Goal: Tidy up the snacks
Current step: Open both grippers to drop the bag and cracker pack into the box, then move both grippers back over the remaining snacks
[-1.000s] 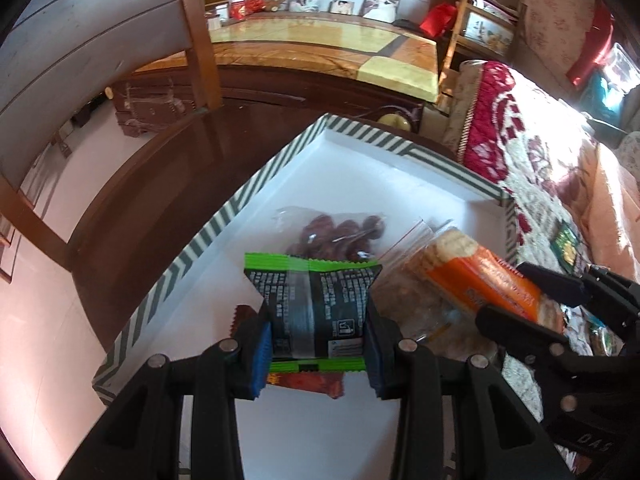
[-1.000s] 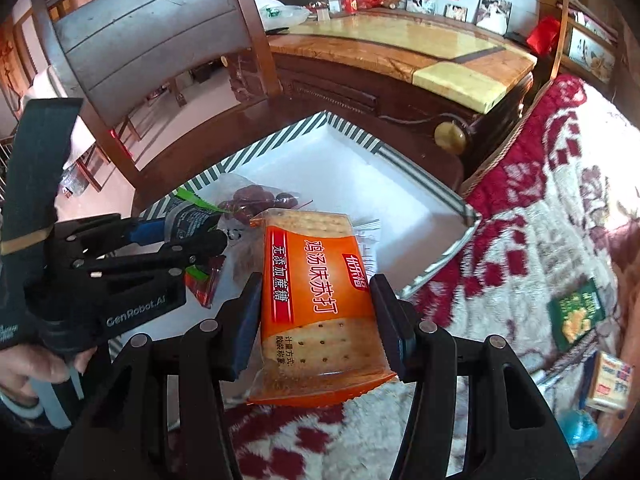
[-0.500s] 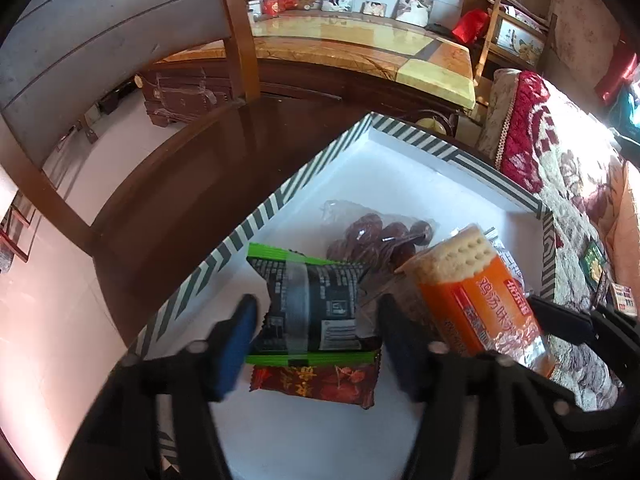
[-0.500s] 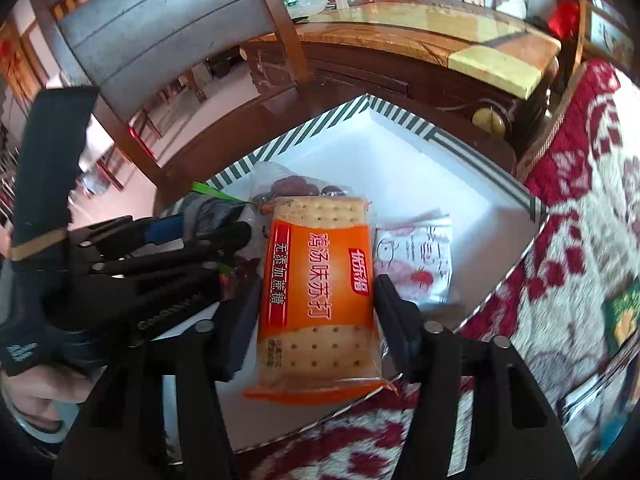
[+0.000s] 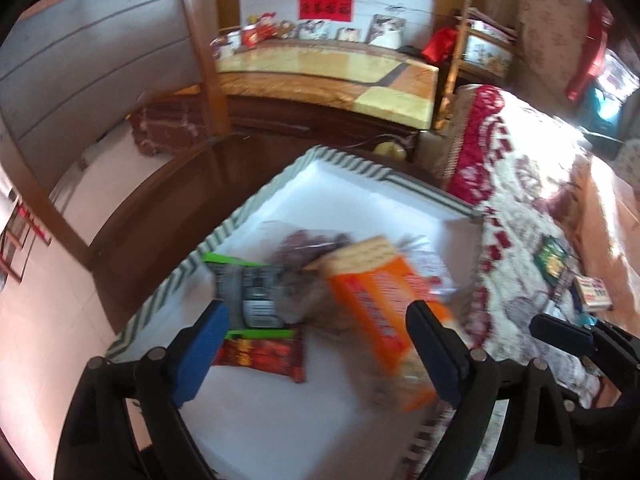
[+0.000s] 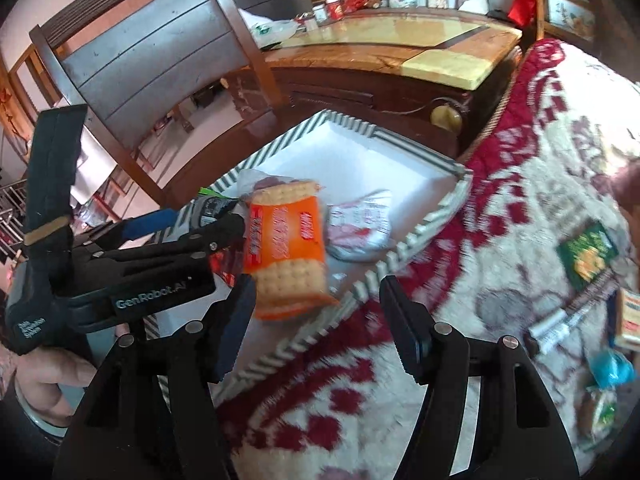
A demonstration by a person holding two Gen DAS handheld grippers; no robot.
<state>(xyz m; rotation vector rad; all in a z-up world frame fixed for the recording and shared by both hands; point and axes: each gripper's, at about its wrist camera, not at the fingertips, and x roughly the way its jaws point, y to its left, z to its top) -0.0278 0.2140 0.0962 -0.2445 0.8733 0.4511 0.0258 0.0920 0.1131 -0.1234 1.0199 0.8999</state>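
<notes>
Between the blue-padded fingers of the left gripper point(image 5: 316, 344) nothing is held: its jaws have just been opening and now stand wide, angled down over the near part of the white shallow box with a green-and-white striped rim point(image 5: 168, 292). Just beyond the left pad lies the black snack packet with green edges point(image 5: 252, 292), flat on the box floor and free of the pads, partly over a dark red foil packet point(image 5: 260, 354). Beside it the orange packet of square crackers point(image 5: 384, 312) rests slanted in the box, its near end by the box's right rim, close in front of the right pad. A clear bag of dark red fruit point(image 5: 312, 242) sits behind both. The right gripper point(image 6: 316, 320) also points downward with its jaws apart, having just been opening, and empty; the orange cracker packet lies ahead of its left finger inside the box, next to a white and pink sachet point(image 6: 360, 228). A bare hand point(image 6: 48, 384) grips the left tool's handle at the lower left of the right view. On the red and cream patterned blanket point(image 6: 500, 240) to the right lie further small packets, blurred.
</notes>
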